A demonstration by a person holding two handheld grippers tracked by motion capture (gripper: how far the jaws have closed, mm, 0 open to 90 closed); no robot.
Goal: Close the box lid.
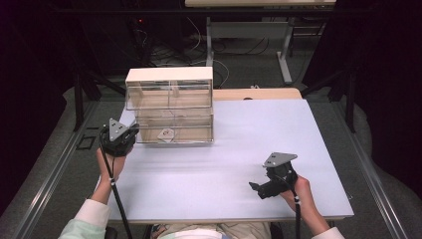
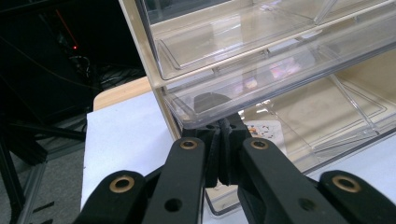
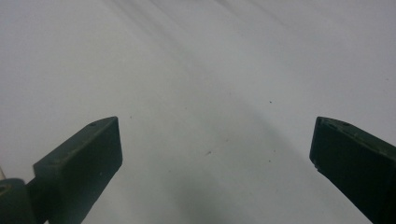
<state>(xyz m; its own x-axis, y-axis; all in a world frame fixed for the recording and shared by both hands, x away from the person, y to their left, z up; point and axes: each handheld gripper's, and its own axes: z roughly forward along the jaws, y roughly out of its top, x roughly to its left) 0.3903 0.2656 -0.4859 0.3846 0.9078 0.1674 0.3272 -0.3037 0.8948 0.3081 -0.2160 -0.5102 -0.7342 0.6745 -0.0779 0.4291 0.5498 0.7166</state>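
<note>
**Left tongs pinched at the drawer unit, right tongs wide over the worktop**

From the high view, my left tongs [image 1: 130, 135] sit at about nine o'clock on the white worktop [image 1: 259, 134], tips right against the lower left corner of the clear drawer unit [image 1: 170, 104]. The unit stands at about eleven o'clock, near the far left edge, with its white top and see-through drawers. A small pale card [image 1: 165, 134] lies in the bottom drawer. My right tongs [image 1: 259, 188] are at about five o'clock, well apart from the unit, tips pointing toward the left of the worktop.

In the left gripper view, my left tongs [image 2: 219, 135] are squeezed together, pads meeting, right under the front lip of a clear drawer [image 2: 261, 79] at the unit's corner. Whether they pinch a handle there I cannot tell. The card [image 2: 264, 128] shows just beyond, through the plastic.

In the right gripper view, my right tongs [image 3: 215, 154] gape wide, holding nothing, bare worktop [image 3: 210, 70] between them.
</note>
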